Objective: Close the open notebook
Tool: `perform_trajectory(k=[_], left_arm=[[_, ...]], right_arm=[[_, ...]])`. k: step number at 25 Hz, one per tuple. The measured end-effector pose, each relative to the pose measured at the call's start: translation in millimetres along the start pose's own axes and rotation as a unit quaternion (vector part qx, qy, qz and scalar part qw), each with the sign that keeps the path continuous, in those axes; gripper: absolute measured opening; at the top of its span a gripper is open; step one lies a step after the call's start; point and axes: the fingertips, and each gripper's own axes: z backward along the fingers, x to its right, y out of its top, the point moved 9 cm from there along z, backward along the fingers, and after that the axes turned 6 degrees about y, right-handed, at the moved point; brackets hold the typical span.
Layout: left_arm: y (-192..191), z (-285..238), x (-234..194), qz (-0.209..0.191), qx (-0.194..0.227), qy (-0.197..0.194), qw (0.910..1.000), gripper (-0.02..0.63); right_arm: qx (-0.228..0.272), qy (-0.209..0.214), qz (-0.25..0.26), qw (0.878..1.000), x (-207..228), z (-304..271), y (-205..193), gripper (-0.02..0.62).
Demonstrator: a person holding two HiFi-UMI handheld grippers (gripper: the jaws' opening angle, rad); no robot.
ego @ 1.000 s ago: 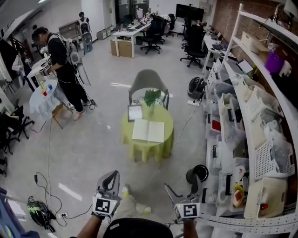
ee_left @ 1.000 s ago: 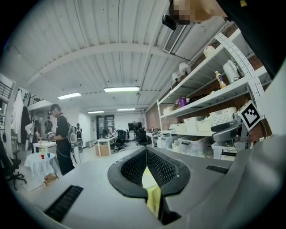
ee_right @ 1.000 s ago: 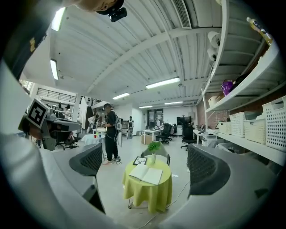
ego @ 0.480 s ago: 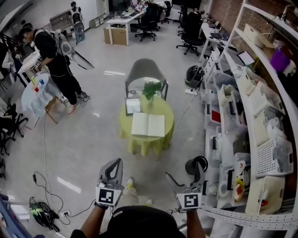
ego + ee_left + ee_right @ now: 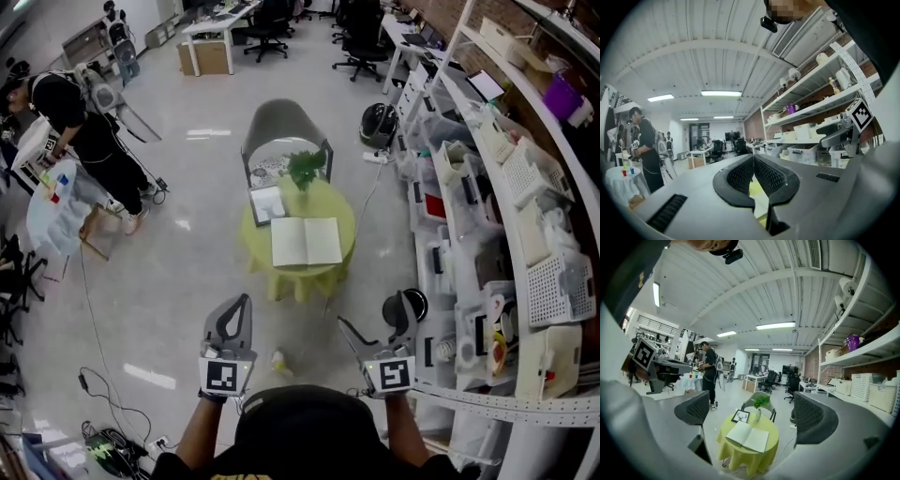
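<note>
Left gripper (image 5: pixel 753 159): my jaws are clenched tip to tip, ribbed pads (image 5: pixel 740 176) meeting, nothing pinched between them. Right gripper (image 5: pixel 751 413): jaws released and spread wide, nothing between them. In its view the open notebook (image 5: pixel 747 437) shows far off through the gap. I'm holding both grippers low and close to my body, side by side, well apart from the table.

The notebook lies flat, both pages up, on the near half of a round table with a yellow-green cloth (image 5: pixel 281 277). Just behind it on the left is a small framed picture (image 5: pixel 267 202), and beside that a green plant in a vase (image 5: pixel 305 169). A grey chair (image 5: pixel 281 127) is at the table's far side. White storage shelves (image 5: pixel 525 234) run along my right. A person in black (image 5: pixel 80 122) stands far left by another table.
</note>
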Motion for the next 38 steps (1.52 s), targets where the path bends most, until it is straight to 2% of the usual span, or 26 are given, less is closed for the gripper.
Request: perform_trajectory(k=[2,7,12,17,24,28,31,35,38], left_arm=[[-5.4,-7.2,-13.5,0.012,0.008,-0.01,0.9998,0.018],[-28.0,-23.4,-52.3,0.022,-0.008,-0.028,0.9993,0.018],[-40.4,-44.4,-68.7,0.022,-0.016,-0.04,0.9988,0.018],[-48.8,-80.5,-75.2,0.025,-0.003,-0.039,0.9989,0.018],[-64.1,-125.4,-78.6,0.031,-0.024,-0.027,0.9989,0.018],[-75.5,-152.9,-82.9,0.058,-0.038,-0.017,0.9974,0.018],[-76.6,-179.4,-74.4,0.042,-0.039,-0.029,0.9979,0.018],[-78.8,-207.9,-73.5,0.028,-0.072,-0.022,0.9968,0.018],[-79.3,-229.5,-73.9,0.002,-0.084,-0.019,0.9963,0.018]], right_arm=[[-0.008,-0.003,-0.002,1.0,-8.4,-15.3,0.1,0.539],[-0.036,-0.012,0.005,0.999,-27.8,-52.8,-5.5,0.531],[-0.043,-0.013,-0.002,0.999,-30.7,-84.8,-6.6,0.531],[-0.032,-0.008,-0.001,0.999,-19.3,-122.7,-8.9,0.531],[-0.038,0.006,0.007,0.999,6.0,-162.1,-29.3,0.526],[-0.05,0.038,-0.036,0.997,13.5,-196.9,-42.2,0.518],[-0.045,0.051,-0.033,0.997,22.6,-222.8,-48.3,0.513],[-0.058,0.075,-0.042,0.995,42.6,-249.0,-51.8,0.504],[-0.062,0.112,-0.094,0.987,51.3,-264.8,-52.1,0.494]])
